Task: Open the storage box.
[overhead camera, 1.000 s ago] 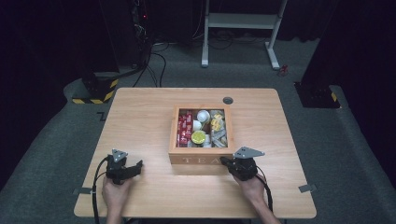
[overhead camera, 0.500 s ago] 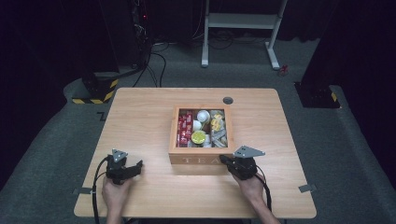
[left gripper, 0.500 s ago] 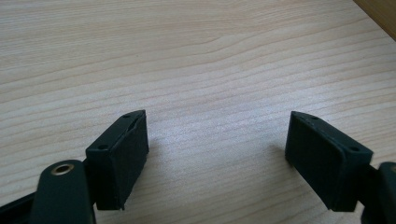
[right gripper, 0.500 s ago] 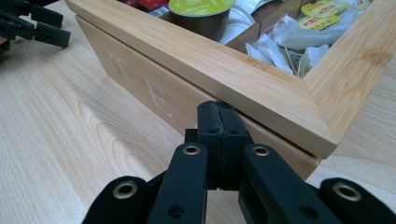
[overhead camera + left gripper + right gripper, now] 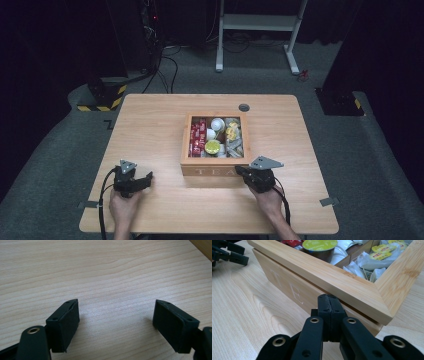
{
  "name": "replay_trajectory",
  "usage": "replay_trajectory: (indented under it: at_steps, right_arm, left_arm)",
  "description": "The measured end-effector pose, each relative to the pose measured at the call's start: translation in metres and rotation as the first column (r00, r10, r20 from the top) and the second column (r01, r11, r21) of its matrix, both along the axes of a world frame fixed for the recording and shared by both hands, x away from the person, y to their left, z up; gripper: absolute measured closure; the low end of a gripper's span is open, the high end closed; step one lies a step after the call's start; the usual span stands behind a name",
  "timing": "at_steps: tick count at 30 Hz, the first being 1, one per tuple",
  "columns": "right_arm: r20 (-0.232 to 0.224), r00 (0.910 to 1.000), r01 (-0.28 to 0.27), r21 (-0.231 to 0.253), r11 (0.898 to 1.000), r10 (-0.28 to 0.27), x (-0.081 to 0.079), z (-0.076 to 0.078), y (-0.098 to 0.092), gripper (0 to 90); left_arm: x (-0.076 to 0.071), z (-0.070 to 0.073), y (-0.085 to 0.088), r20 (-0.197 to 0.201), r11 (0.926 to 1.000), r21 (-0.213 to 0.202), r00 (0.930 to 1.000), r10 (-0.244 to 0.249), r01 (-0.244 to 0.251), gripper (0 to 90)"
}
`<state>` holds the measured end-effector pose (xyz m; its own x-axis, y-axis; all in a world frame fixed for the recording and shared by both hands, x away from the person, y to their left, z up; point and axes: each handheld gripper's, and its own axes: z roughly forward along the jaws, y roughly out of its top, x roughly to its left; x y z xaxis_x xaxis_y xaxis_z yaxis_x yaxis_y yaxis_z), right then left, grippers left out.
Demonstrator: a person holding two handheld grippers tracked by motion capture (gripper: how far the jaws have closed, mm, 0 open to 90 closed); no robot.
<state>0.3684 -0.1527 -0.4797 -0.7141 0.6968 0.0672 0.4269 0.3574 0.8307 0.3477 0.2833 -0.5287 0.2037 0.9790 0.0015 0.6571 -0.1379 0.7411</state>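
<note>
You are holding the right gripper [image 5: 329, 302] with its jaws pressed together on nothing, tips just at the near front wall of the wooden tea box [image 5: 352, 282], close to its right corner. The box is sitting mid-table [image 5: 150, 130], lid off, packed with sachets and capsules [image 5: 212, 147]. Your left gripper [image 5: 116, 322] is resting well left of it, jaws spread wide over bare wood.

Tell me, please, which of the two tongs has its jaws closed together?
The right tongs, pressed shut beside the wooden tea box; the left tongs stand wide open over bare table.
</note>
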Motion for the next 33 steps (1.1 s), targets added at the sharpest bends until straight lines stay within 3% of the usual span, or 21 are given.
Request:
replay_trajectory:
  at_steps: [20,33]
  right_arm:
    - [0.041,0.9992,-0.004,-0.015,1.000,0.004,-0.001,0.007,0.001,89.9]
    - [0.096,0.9952,0.020,-0.023,1.000,-0.018,-0.003,0.012,0.003,89.9]
  left_arm:
    - [0.000,0.000,0.000,-0.001,1.0000,0.001,1.0000,0.000,0.000,21.7]
    - [0.000,0.000,0.000,-0.001,1.0000,0.001,1.0000,0.000,0.000,21.7]
